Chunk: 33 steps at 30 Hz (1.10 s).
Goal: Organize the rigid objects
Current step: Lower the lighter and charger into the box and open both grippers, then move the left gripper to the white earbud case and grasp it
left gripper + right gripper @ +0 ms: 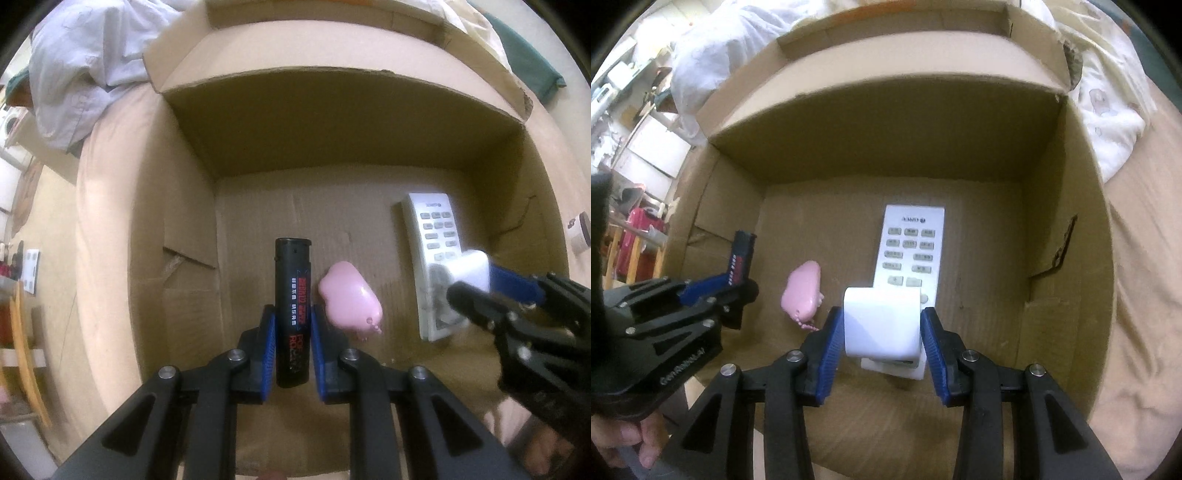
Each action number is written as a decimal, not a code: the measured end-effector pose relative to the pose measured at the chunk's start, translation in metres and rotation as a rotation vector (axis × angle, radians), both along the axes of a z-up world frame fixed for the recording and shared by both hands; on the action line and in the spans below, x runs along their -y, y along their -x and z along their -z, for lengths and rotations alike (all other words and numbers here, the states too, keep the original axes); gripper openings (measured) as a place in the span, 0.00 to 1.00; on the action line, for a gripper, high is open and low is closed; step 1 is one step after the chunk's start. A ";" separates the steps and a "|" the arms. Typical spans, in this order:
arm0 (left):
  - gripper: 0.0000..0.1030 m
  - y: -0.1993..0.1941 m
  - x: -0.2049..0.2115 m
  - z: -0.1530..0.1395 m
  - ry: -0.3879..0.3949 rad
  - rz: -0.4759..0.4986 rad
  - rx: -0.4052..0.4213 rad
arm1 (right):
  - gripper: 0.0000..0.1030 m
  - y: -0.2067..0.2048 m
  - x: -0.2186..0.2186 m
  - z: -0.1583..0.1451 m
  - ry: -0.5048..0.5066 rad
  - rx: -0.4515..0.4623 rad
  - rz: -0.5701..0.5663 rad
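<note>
My left gripper [293,332] is shut on a black lighter [293,314] with red print, held over the floor of an open cardboard box [332,125]. My right gripper [882,332] is shut on a white block [882,325], held above the near end of a white remote control [910,247] that lies on the box floor. A pink pig-shaped toy [349,299] lies on the box floor between the two grippers. The toy [803,291], the lighter [740,256] and the left gripper [713,291] also show in the right wrist view, at left.
The box [886,122] sits on a beige bed surface [107,221], its flaps open. Pale clothing [81,66] lies behind the box at left, white bedding [1108,96] at right. A small round item [580,232] sits outside the box's right wall.
</note>
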<state>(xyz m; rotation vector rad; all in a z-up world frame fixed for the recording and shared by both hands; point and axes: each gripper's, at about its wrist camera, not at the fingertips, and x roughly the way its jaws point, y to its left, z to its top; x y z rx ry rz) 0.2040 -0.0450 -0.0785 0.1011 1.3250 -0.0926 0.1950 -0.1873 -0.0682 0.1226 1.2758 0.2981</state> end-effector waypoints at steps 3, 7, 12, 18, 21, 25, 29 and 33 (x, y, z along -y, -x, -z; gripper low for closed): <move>0.16 0.002 0.003 -0.004 0.007 0.016 0.011 | 0.49 0.000 0.002 -0.008 -0.023 0.031 0.006; 0.52 0.004 0.008 -0.014 0.031 0.025 0.026 | 0.67 -0.003 0.008 -0.022 -0.055 0.085 0.025; 0.76 0.007 0.011 -0.026 0.030 0.035 0.084 | 0.84 -0.006 0.012 -0.031 -0.091 0.123 0.051; 0.85 0.006 0.009 -0.033 0.035 0.014 0.116 | 1.00 -0.005 0.006 -0.038 -0.057 0.192 0.055; 0.87 0.007 0.007 -0.036 0.040 -0.003 0.127 | 1.00 -0.007 0.012 -0.038 -0.064 0.188 0.073; 0.88 0.008 0.005 -0.039 0.050 -0.027 0.133 | 1.00 -0.008 0.016 -0.036 -0.063 0.178 0.088; 0.96 0.008 0.001 -0.041 0.080 -0.041 0.134 | 1.00 -0.006 0.021 -0.042 -0.073 0.193 0.114; 1.00 0.008 -0.002 -0.042 0.117 -0.037 0.113 | 1.00 -0.003 0.026 -0.049 -0.092 0.213 0.134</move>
